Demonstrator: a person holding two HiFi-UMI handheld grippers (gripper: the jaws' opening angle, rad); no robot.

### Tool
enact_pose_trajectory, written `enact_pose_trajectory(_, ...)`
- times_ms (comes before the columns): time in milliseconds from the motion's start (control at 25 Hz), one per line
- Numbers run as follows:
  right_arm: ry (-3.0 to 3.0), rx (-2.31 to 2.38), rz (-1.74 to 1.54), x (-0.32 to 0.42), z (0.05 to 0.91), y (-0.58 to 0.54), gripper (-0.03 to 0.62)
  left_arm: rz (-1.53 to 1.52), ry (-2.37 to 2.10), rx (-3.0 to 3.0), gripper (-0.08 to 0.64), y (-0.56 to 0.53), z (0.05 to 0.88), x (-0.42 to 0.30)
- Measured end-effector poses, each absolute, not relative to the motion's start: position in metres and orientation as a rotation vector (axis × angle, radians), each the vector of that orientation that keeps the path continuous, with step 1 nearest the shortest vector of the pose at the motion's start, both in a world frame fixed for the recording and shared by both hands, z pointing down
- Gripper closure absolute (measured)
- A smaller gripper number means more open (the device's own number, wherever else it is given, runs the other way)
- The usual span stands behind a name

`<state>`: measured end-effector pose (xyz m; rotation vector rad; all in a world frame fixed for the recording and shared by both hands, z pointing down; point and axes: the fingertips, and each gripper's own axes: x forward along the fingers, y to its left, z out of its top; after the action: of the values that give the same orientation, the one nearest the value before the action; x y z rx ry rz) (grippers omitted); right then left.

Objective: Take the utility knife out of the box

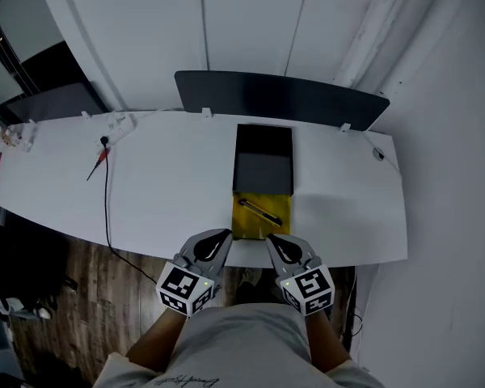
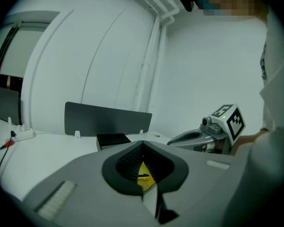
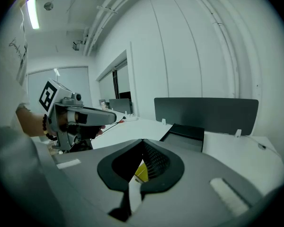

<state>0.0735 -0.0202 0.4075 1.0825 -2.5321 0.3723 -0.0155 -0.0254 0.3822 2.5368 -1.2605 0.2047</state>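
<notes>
White tabletop (image 1: 170,192) against a pale wall carries the slim dark utility knife (image 1: 259,210), which lies slantwise in the yellow inner tray (image 1: 246,228) slid out of the near end of the dark rectangular box (image 1: 263,164). Just short of that end of the box, the left tool (image 1: 223,235) and right tool (image 1: 272,240) hover with jaws pressed together, holding nothing. The reach looks to be the step in hand; next, one tool must spread its jaws and come down over the knife.

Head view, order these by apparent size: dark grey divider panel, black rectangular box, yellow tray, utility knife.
Largest first:
1. dark grey divider panel
2. black rectangular box
3. yellow tray
4. utility knife
The panel is farthest from the camera yet looks largest, so its lead is safe.
</notes>
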Motion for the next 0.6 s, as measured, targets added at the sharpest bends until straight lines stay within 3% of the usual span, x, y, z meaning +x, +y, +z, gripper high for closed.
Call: enact_pose_trajectory(600,-2.558,0.992,0.378,0.101,0.410,-0.074,0.577,0.244,-1.272,2.542,0.558,-0.079,0.378,0.022)
